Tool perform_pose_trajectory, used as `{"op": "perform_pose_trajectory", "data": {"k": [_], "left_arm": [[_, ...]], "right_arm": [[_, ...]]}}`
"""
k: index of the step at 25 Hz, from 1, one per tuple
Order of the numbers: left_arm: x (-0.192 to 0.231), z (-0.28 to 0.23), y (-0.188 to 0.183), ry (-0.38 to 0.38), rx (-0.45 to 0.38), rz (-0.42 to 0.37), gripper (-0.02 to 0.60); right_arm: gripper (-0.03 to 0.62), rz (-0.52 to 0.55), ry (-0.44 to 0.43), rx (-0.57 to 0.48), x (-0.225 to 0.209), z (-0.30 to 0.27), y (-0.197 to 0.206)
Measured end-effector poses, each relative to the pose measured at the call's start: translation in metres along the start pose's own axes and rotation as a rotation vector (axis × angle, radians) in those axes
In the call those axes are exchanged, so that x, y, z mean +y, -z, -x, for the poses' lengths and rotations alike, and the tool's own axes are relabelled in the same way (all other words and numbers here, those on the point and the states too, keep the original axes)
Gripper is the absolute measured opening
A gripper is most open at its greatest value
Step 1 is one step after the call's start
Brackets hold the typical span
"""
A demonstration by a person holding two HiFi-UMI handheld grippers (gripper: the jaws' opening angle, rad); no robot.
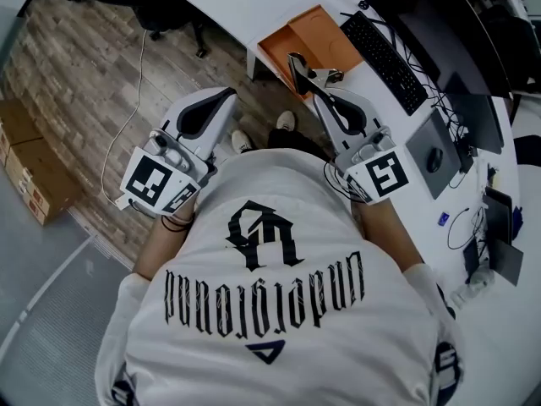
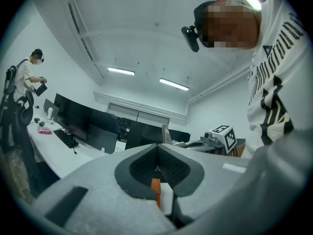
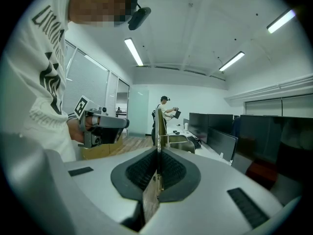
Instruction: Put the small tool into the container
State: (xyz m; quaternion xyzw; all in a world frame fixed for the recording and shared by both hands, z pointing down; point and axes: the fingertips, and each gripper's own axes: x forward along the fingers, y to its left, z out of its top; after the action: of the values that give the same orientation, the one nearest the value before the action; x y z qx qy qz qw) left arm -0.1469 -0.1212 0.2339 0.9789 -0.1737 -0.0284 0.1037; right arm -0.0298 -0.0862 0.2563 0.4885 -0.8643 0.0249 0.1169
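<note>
My right gripper [image 1: 325,100] is shut on a small metal tool [image 1: 306,70], which sticks out past its tips towards the white desk. In the right gripper view the thin tool [image 3: 160,131] stands up from between the closed pads [image 3: 146,168]. An open orange container [image 1: 314,34] sits at the desk's near edge, just beyond the tool. My left gripper [image 1: 226,98] is held up over the wooden floor, level with the right one, its jaws together and holding nothing. The left gripper view shows its dark pads [image 2: 142,165] meeting, and the right gripper [image 2: 217,137] beside it.
A keyboard [image 1: 389,53], dark monitors [image 1: 473,100] and a mouse [image 1: 434,159] on a pad lie on the long white desk [image 1: 254,7]. Cardboard boxes [image 1: 30,163] stand on the floor at the left. Another person [image 3: 164,112] stands far off by the desks.
</note>
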Motion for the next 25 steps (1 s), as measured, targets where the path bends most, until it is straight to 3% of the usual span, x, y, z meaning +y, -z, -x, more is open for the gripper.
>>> {"op": "perform_pose_trajectory", "data": {"k": [13, 25], "left_arm": [[0.025, -0.027, 0.012, -0.017, 0.049, 0.026, 0.012], [0.050, -0.079, 0.033, -0.028, 0.108, 0.075, 0.012]], "right_arm": [[0.015, -0.034, -0.016, 0.025, -0.037, -0.024, 0.018], [0.015, -0.063, -0.071, 0.112, -0.086, -0.053, 0.050]]}}
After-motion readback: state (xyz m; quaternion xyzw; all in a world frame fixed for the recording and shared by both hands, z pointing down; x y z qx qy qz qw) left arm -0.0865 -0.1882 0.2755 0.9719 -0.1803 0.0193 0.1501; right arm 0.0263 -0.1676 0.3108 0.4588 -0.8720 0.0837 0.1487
